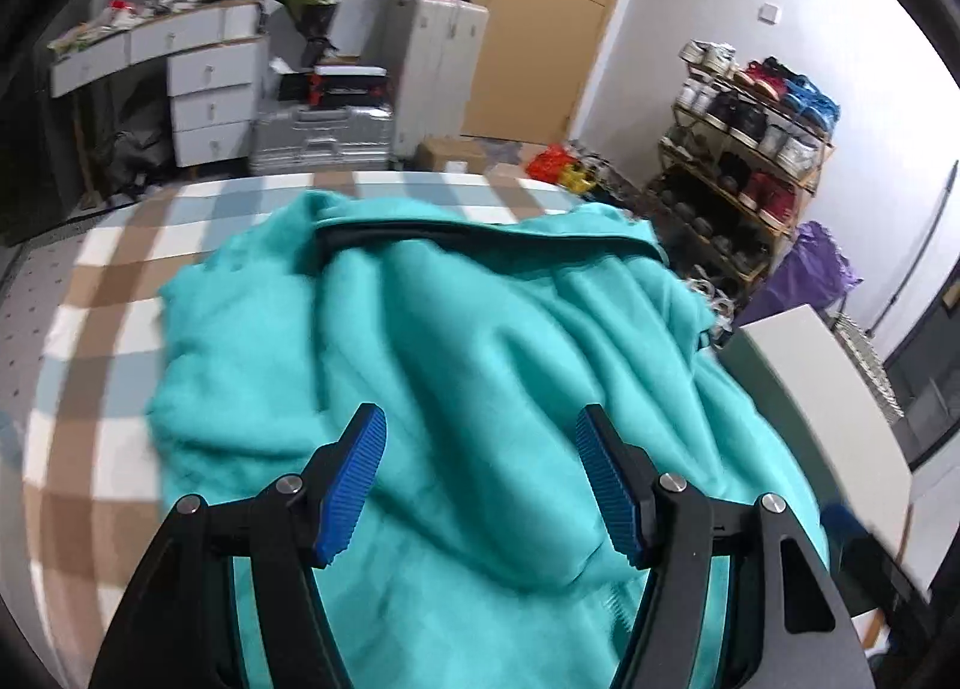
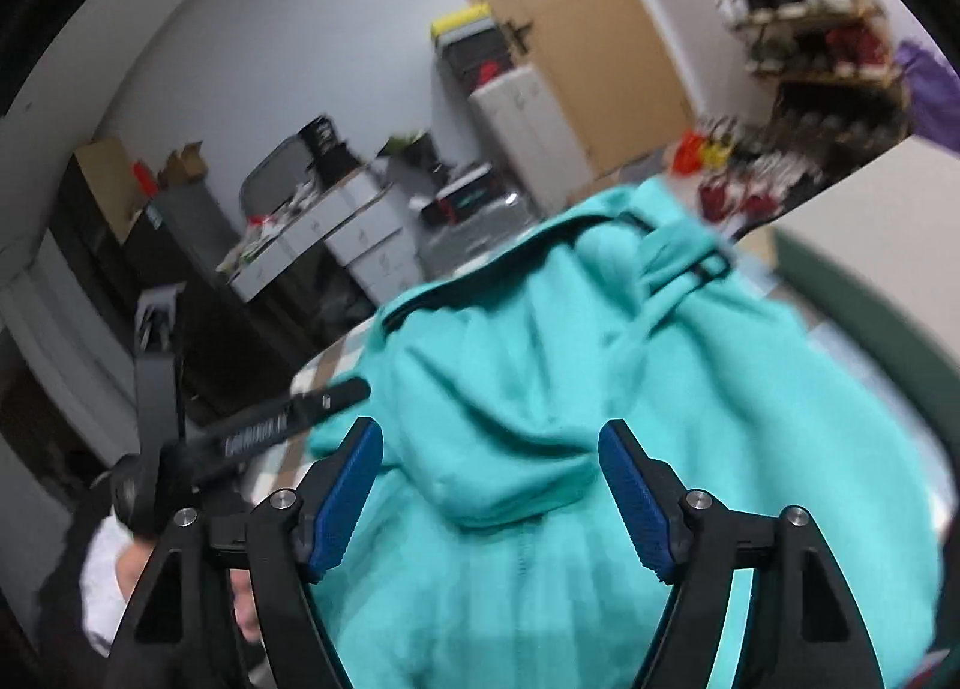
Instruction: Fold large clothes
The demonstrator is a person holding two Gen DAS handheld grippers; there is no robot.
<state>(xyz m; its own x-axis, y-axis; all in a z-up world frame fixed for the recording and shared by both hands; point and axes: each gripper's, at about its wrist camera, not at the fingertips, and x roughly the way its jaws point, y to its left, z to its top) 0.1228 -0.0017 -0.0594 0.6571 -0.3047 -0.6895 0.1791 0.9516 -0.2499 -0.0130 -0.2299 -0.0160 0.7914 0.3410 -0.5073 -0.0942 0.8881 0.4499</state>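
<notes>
A large teal garment (image 1: 480, 329) with a dark-trimmed edge lies crumpled on the brown, blue and white checked bed cover (image 1: 108, 281). My left gripper (image 1: 480, 419) hovers over its near part, blue pads wide apart, with nothing between them. In the right wrist view the same garment (image 2: 540, 377) fills the middle, bunched with a loose fold near the pads. My right gripper (image 2: 491, 428) stands open above it, and no cloth is pinched. At the left of that view a hand in a white sleeve (image 2: 108, 575) holds the black frame of the left tool (image 2: 270, 425).
Beyond the bed stand a white drawer unit (image 1: 210, 95), silver suitcases (image 1: 324, 140), a tall white case with boxes on it (image 1: 438, 59) and a wooden door (image 1: 540, 29). A shoe rack (image 1: 744, 149) and a white board edge (image 1: 828, 389) lie to the right.
</notes>
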